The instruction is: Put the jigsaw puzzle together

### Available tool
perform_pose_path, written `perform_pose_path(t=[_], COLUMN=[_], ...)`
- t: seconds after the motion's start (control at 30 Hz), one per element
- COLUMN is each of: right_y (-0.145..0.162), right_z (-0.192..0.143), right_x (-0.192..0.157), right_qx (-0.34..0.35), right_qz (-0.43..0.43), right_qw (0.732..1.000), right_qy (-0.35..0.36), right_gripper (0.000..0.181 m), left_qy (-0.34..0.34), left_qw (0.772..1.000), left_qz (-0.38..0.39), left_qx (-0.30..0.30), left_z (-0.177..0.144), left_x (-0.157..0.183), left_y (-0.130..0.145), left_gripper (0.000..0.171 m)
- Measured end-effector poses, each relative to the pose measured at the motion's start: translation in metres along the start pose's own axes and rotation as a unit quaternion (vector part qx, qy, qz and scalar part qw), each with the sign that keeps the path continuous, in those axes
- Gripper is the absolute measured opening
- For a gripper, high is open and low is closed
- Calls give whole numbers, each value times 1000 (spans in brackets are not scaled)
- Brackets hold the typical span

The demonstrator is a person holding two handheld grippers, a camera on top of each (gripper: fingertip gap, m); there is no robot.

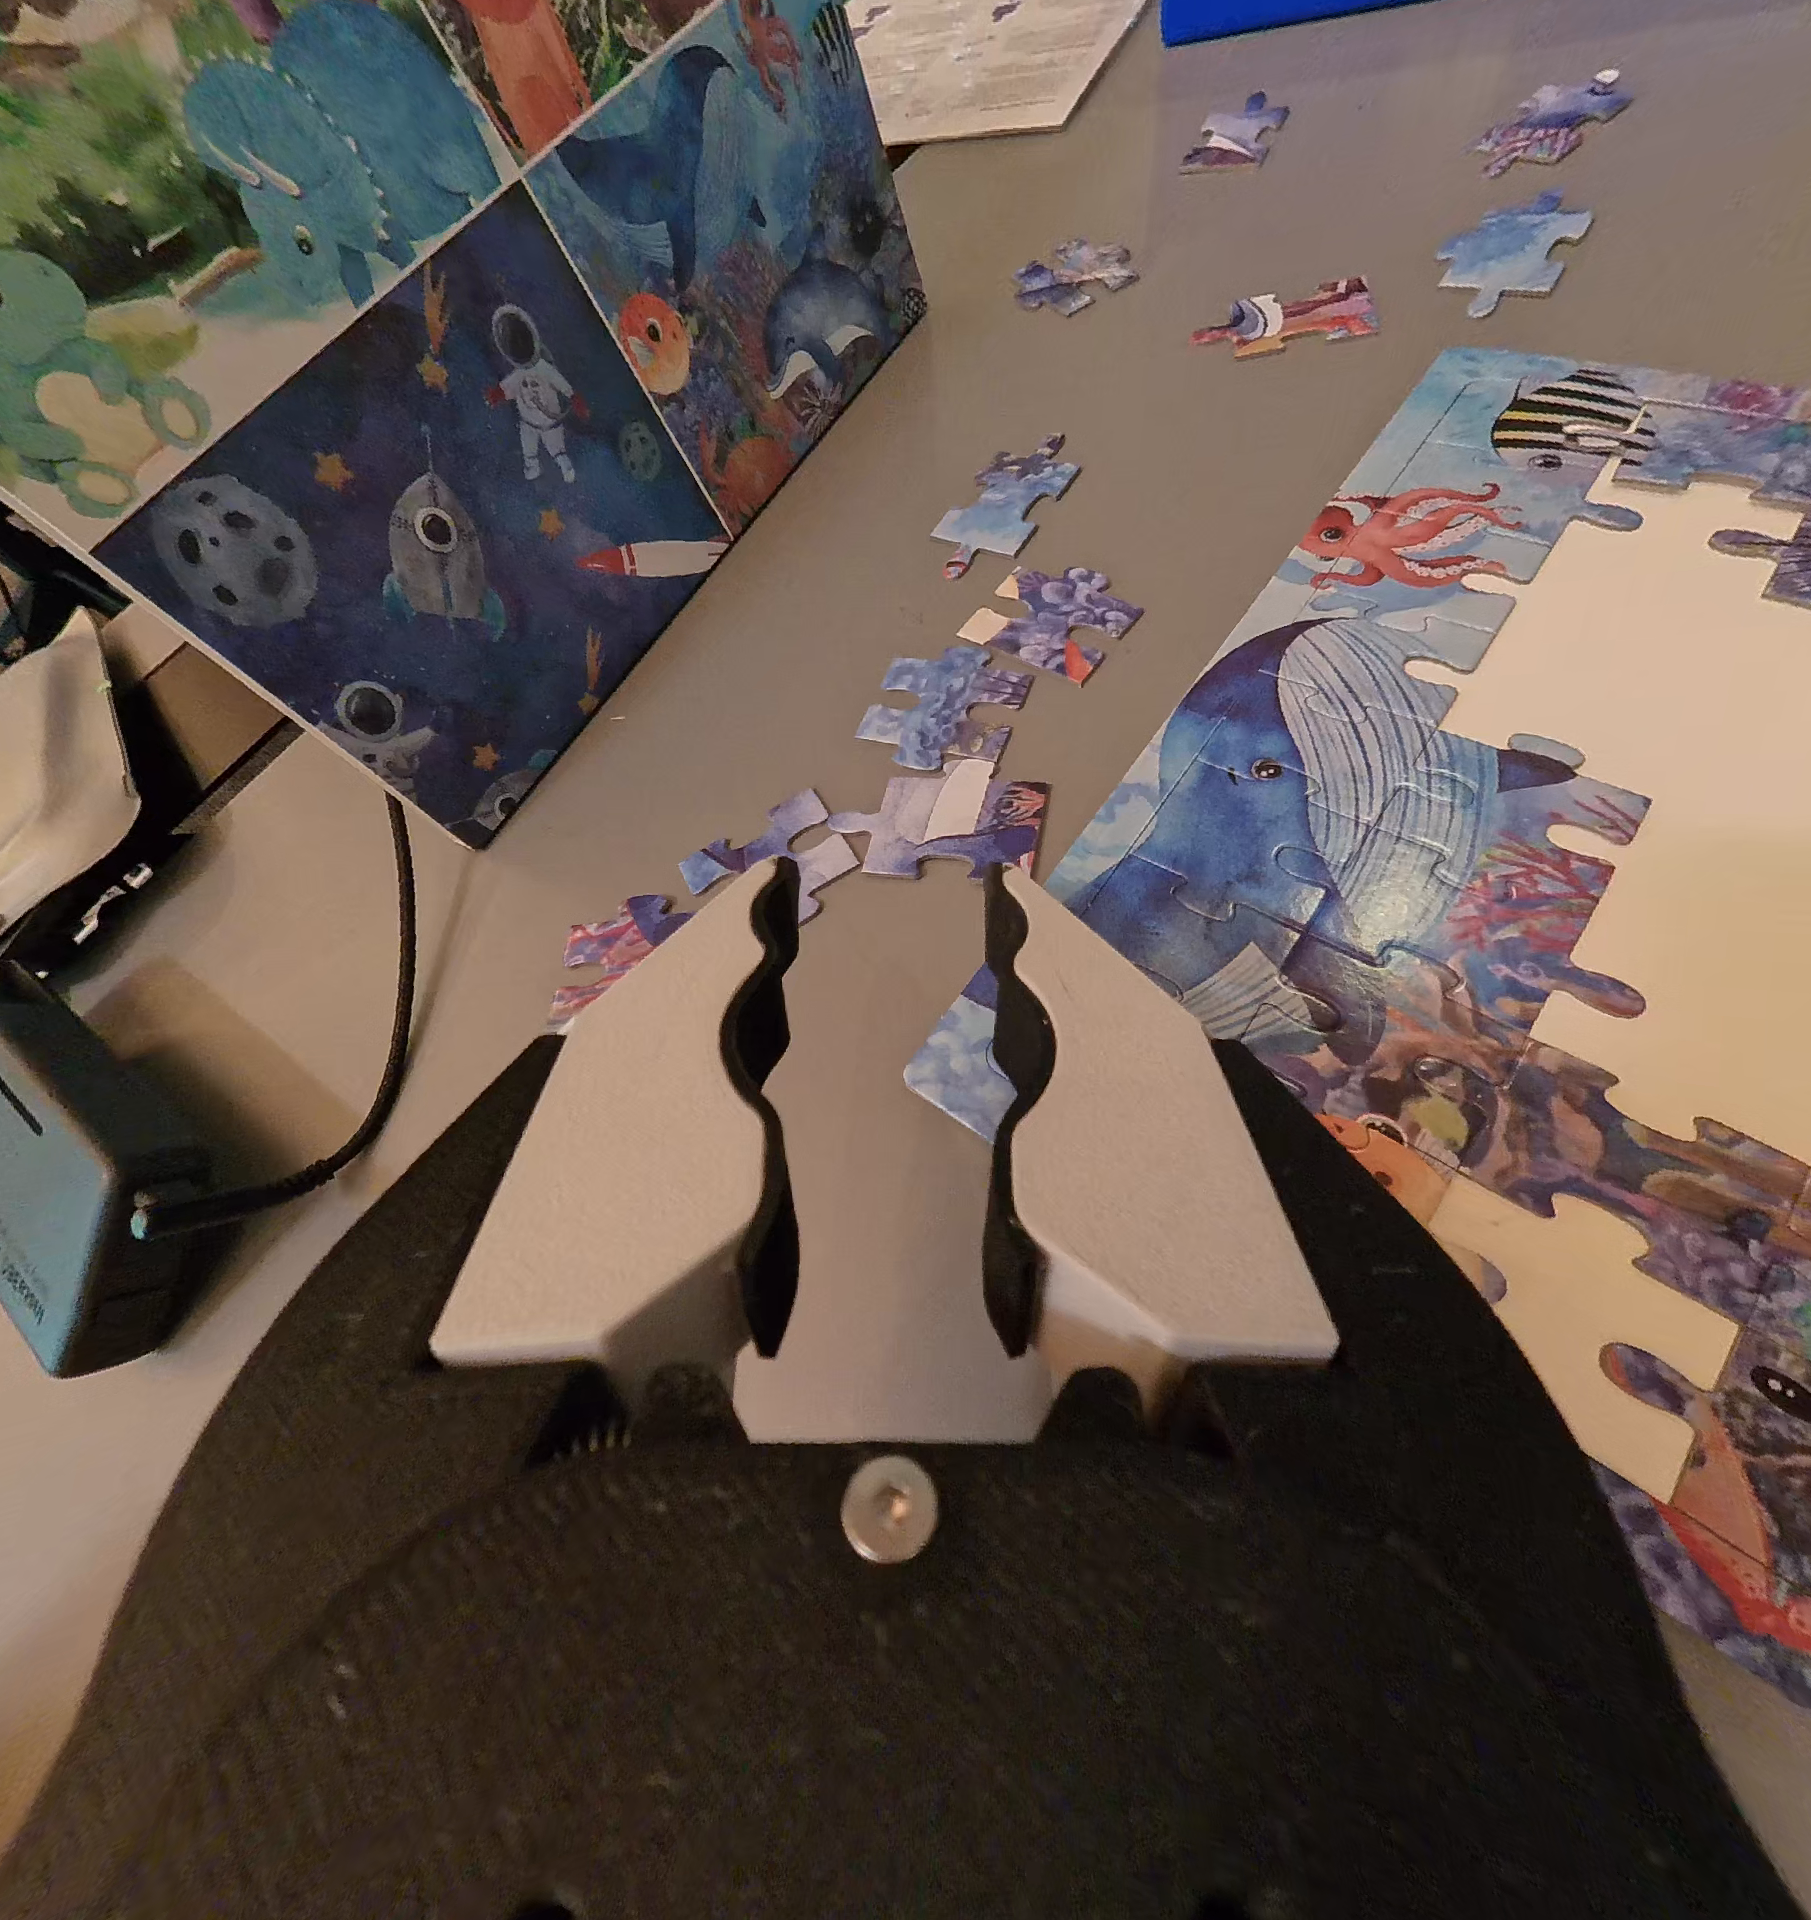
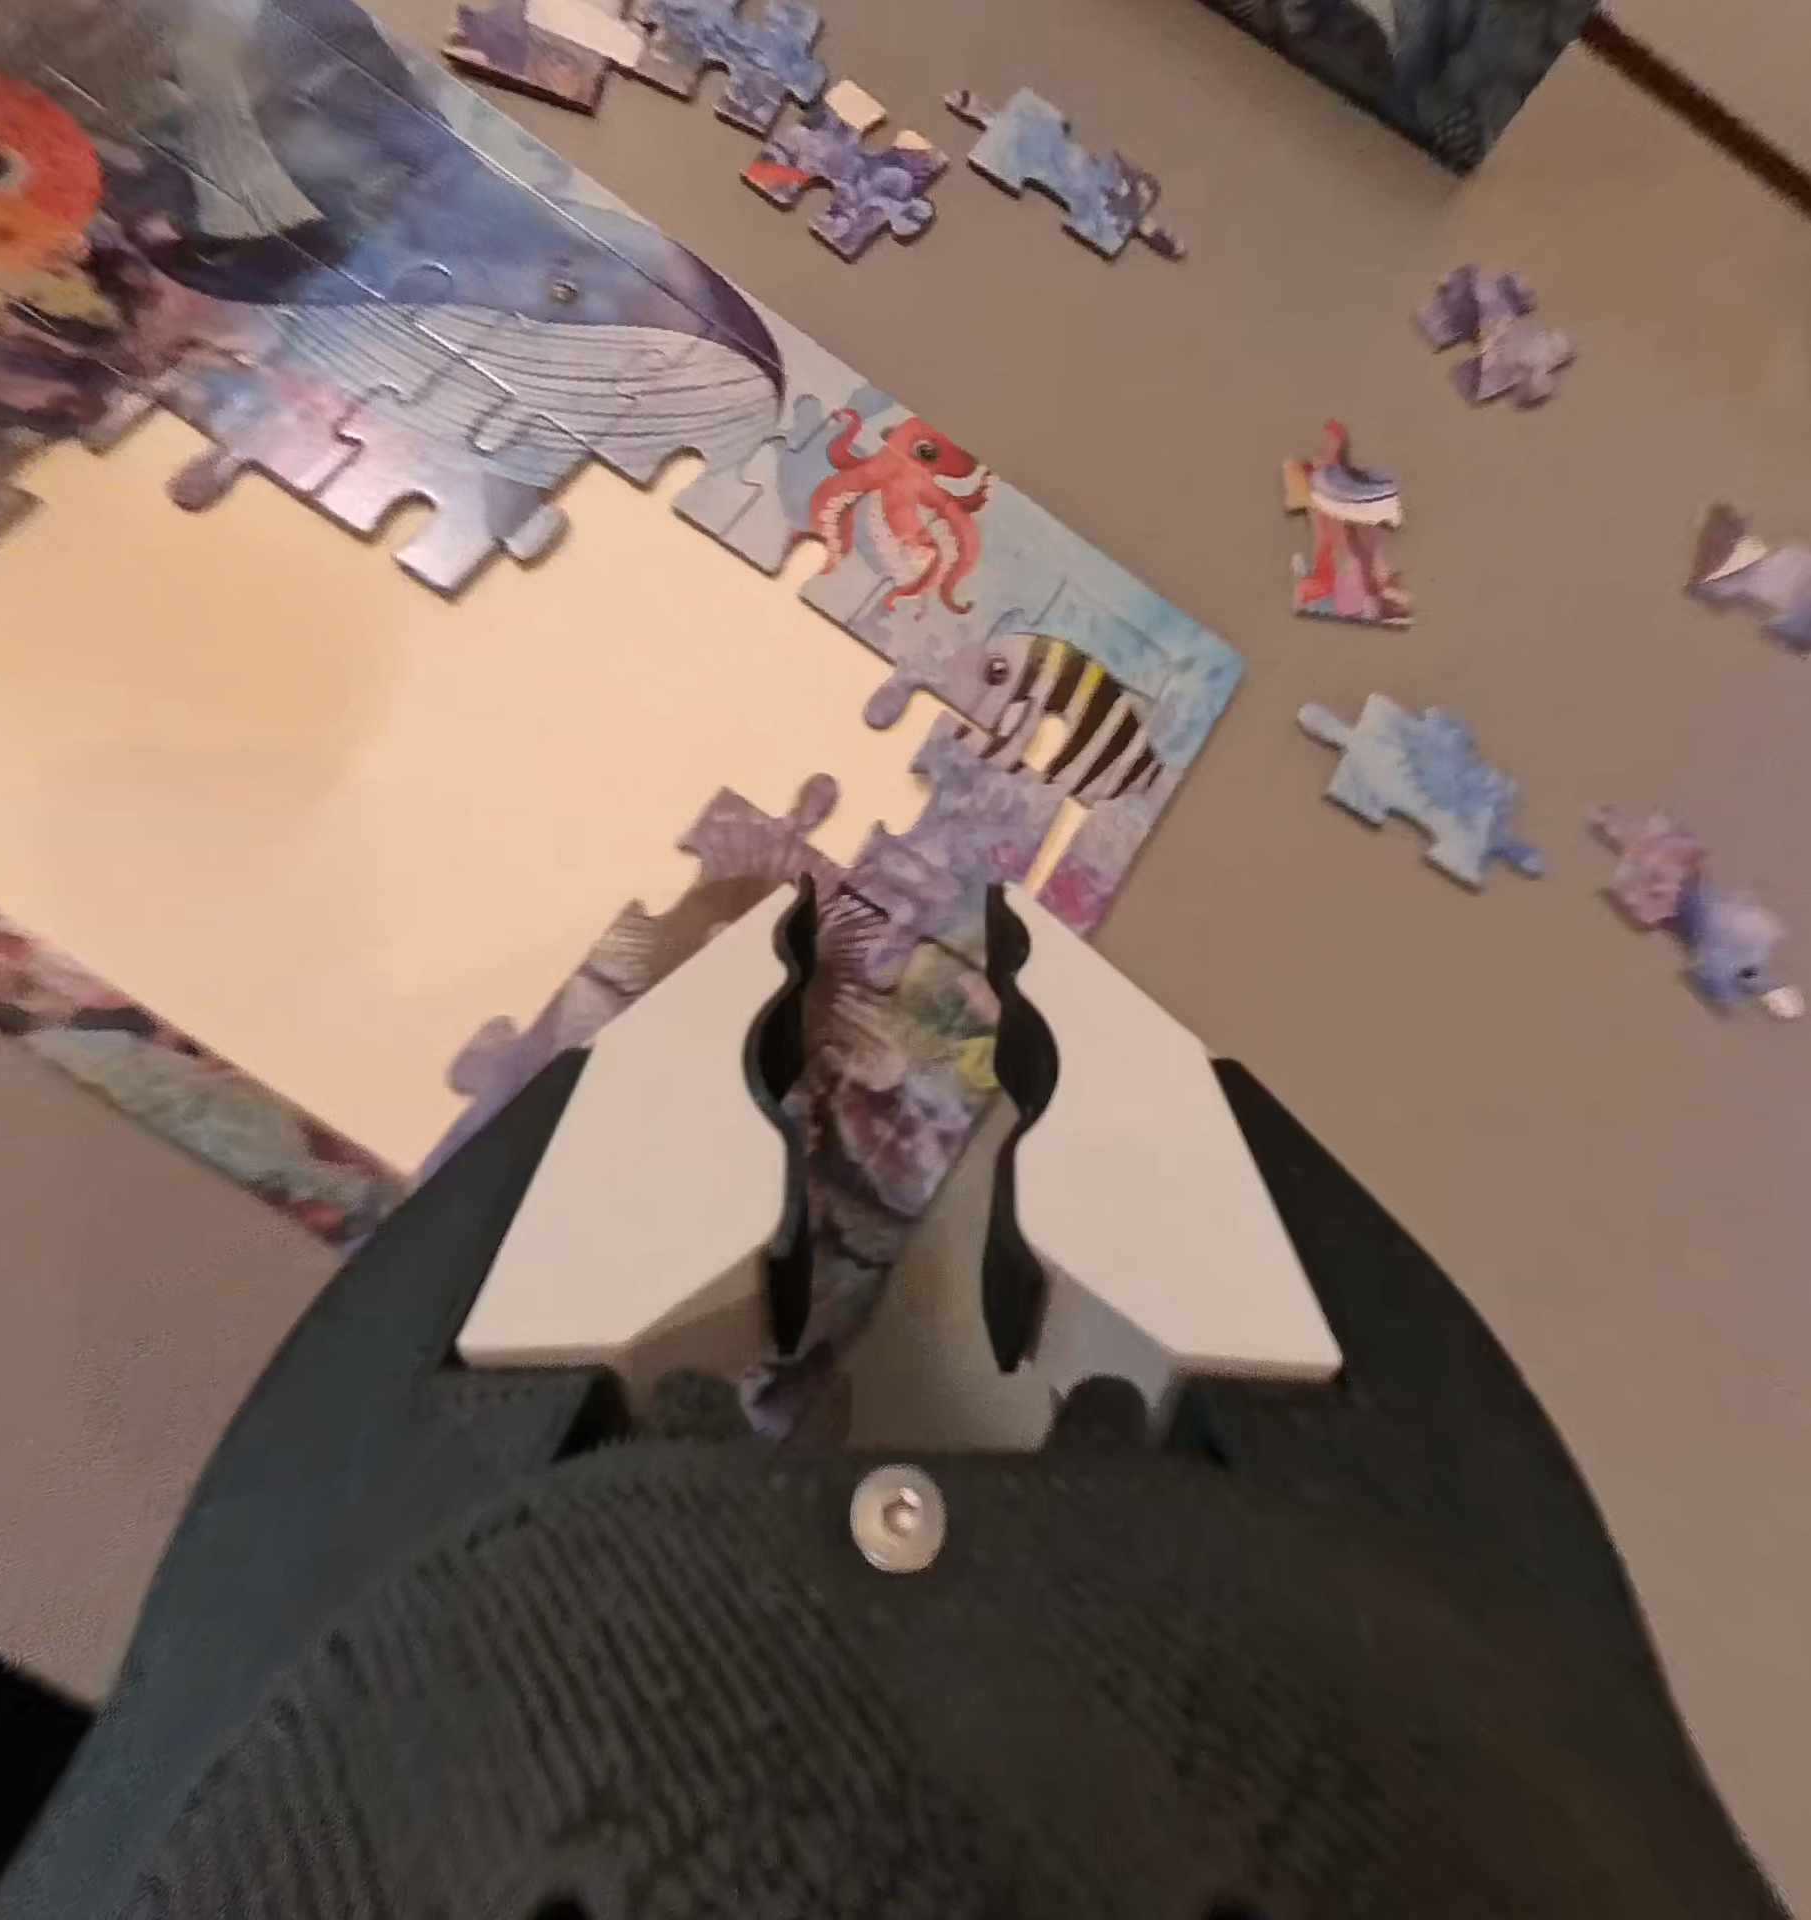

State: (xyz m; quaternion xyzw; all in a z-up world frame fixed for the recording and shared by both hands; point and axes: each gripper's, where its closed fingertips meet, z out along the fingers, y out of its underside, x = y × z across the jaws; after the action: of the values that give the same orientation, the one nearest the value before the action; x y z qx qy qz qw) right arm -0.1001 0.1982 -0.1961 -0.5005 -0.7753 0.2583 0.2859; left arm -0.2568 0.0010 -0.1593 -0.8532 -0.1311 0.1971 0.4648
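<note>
Grey table (image 1: 1244,218) carrying a half-built sea-life jigsaw puzzle (image 1: 1327,790) lying at right, loose puzzle pieces (image 1: 942,707) trailing beside it toward far, illustrated puzzle box (image 1: 527,447) standing far left, printed paper sheet (image 1: 984,73) lying far.

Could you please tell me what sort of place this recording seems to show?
Probably an indoor desk or hobby table: a grey tabletop holds a half-built sea-themed cardboard jigsaw, an illustrated puzzle box stands beside it, and a small grey cabled device sits at the edge.
</note>
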Motion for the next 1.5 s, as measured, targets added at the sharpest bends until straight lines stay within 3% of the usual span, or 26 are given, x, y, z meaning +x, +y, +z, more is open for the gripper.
perform_pose_path(t=[0.2, 0.4, 0.67, 0.93, 1.5], right_y=[-15, -16, -17, -11, -13], right_z=[19, 32, 31, 33, 24], right_x=[7, 11, 18, 29, 24], right_qx=[14, 9, 19, 3, 10], right_qz=[28, -6, 16, 12, 15], right_qw=[999, 1000, 1000, 999, 1000], right_qy=[-30, 0, 4, 35, 26], right_gripper=[43, 50, 42, 41, 42], left_qy=[0, 4, -1, 0, -1], left_qw=[1000, 1000, 1000, 1000, 1000], left_qz=[1, -1, 11, 8, 9], left_qx=[-2, -3, -4, -6, -6], left_z=[1, 2, 1, 2, 2], left_x=[0, 1, 3, 3, 2], left_y=[1, 3, 1, 3, 3], left_gripper=[34, 34, 34, 34, 34])
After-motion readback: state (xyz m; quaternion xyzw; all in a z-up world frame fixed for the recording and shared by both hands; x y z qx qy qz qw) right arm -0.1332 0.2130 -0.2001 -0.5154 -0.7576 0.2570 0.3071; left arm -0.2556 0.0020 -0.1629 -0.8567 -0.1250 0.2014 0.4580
